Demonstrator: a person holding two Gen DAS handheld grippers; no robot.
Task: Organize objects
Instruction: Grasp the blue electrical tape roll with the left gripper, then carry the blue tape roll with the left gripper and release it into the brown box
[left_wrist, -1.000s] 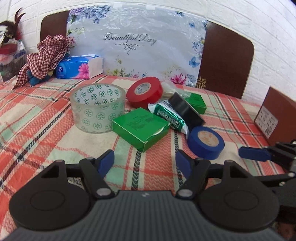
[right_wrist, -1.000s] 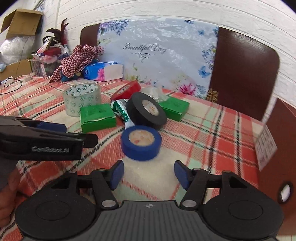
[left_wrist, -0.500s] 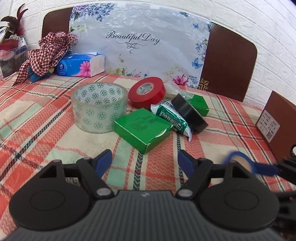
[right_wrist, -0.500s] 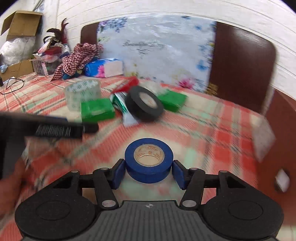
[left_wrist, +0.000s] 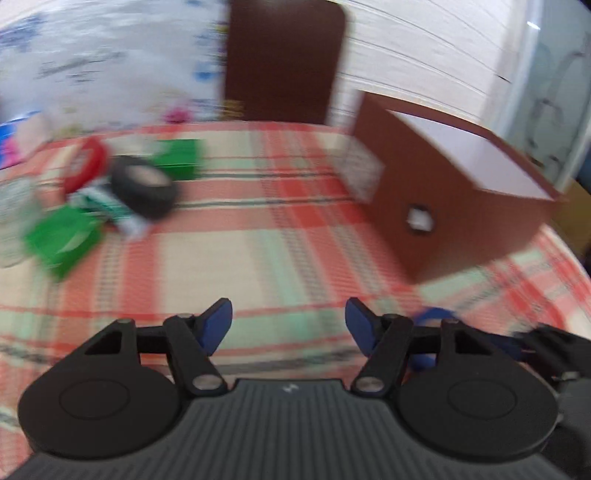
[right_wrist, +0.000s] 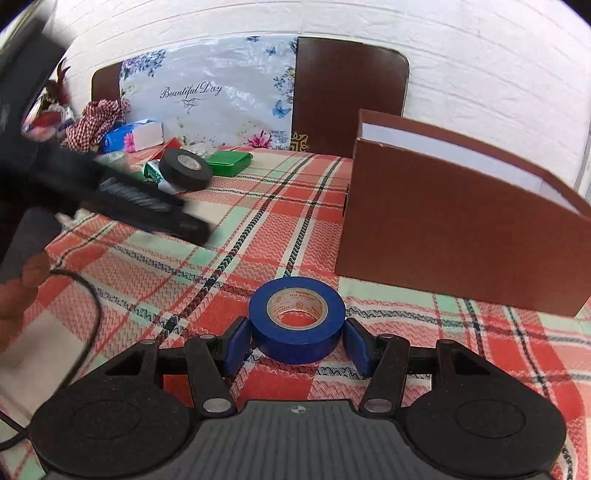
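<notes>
The right claw (right_wrist: 297, 345) is closed on the blue tape (right_wrist: 297, 319), one pad on each side. The left claw (left_wrist: 288, 326) is spread wide with nothing between its pads.

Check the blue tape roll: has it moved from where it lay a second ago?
Yes. The blue tape roll has left its spot beside the black tape roll and now sits in the right gripper, close to the brown box.

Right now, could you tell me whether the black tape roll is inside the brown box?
No, the black tape roll lies out on the checked tablecloth among the green packages, well to the left of the brown box.
</notes>
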